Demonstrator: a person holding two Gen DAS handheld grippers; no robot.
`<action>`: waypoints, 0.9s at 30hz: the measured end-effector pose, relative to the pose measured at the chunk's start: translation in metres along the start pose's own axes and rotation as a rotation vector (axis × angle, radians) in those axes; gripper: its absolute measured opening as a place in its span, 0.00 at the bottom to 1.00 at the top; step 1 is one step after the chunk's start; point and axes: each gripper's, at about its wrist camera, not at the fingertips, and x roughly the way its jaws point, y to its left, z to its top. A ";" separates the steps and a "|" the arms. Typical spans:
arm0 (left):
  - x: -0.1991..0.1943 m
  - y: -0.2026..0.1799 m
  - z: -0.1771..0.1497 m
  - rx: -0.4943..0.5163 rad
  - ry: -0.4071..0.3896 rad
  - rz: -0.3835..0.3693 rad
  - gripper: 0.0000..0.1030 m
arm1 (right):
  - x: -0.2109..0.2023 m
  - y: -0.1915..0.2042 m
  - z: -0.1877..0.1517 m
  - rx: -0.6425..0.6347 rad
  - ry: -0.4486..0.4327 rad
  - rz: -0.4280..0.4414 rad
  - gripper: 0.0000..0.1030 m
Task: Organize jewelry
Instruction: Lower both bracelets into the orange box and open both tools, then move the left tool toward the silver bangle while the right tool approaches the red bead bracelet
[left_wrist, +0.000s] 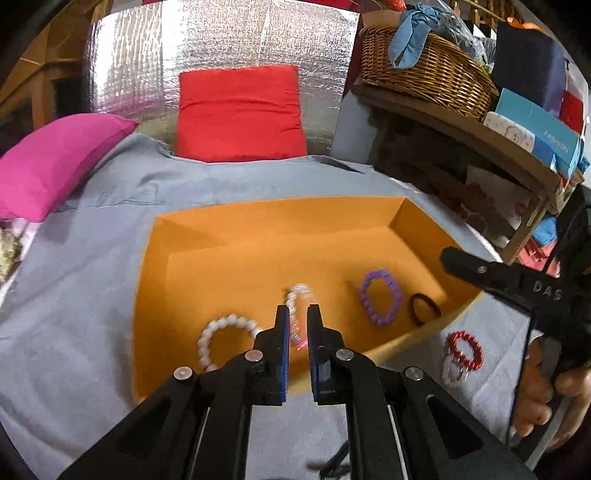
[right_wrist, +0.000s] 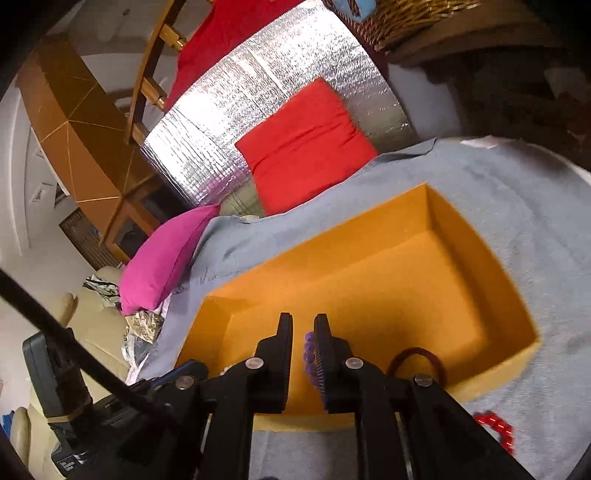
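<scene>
Left wrist view shows an orange box (left_wrist: 229, 243) lying on a grey cloth (left_wrist: 85, 288), with several pieces of jewelry on its floor. Near the left wall lies a white bead bracelet (left_wrist: 218, 336). Just right of it, a clear pinkish bracelet (left_wrist: 297, 314) sits between the fingers of the left hand-held gripper (left_wrist: 297, 314); the fingers stand slightly parted, and I cannot tell whether they grip it or merely frame it. Further right lie a purple bead bracelet (left_wrist: 381, 297) and, close to the near-right wall, a dark hair tie (left_wrist: 425, 309). Outside the box, on the cloth to the right, rests a red bead bracelet (left_wrist: 464, 350) touching a clear one (left_wrist: 452, 369).

In the right wrist view, the right hand-held gripper (right_wrist: 303, 354) hangs over the near edge of the box (right_wrist: 406, 258), fingers narrowly spread, with purple beads (right_wrist: 309, 354) visible in the gap; contact is unclear. The hair tie (right_wrist: 419, 360) lies just to the right, and the red bracelet (right_wrist: 496, 428) is on the cloth (right_wrist: 498, 192) beyond the box wall.

Far behind sit a red cushion (left_wrist: 240, 114), a pink cushion (left_wrist: 55, 162), silver foil (left_wrist: 221, 40) and a wicker basket (left_wrist: 424, 70) on a shelf (left_wrist: 480, 136).
</scene>
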 end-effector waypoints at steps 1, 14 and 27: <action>-0.005 0.000 -0.003 0.002 -0.002 0.015 0.13 | -0.004 0.002 0.000 -0.005 0.005 -0.005 0.14; -0.063 0.008 -0.068 -0.037 0.013 0.044 0.49 | -0.090 -0.030 -0.031 0.063 0.058 -0.076 0.17; -0.052 -0.011 -0.097 0.074 0.124 0.017 0.49 | -0.094 -0.082 -0.047 0.243 0.153 -0.172 0.26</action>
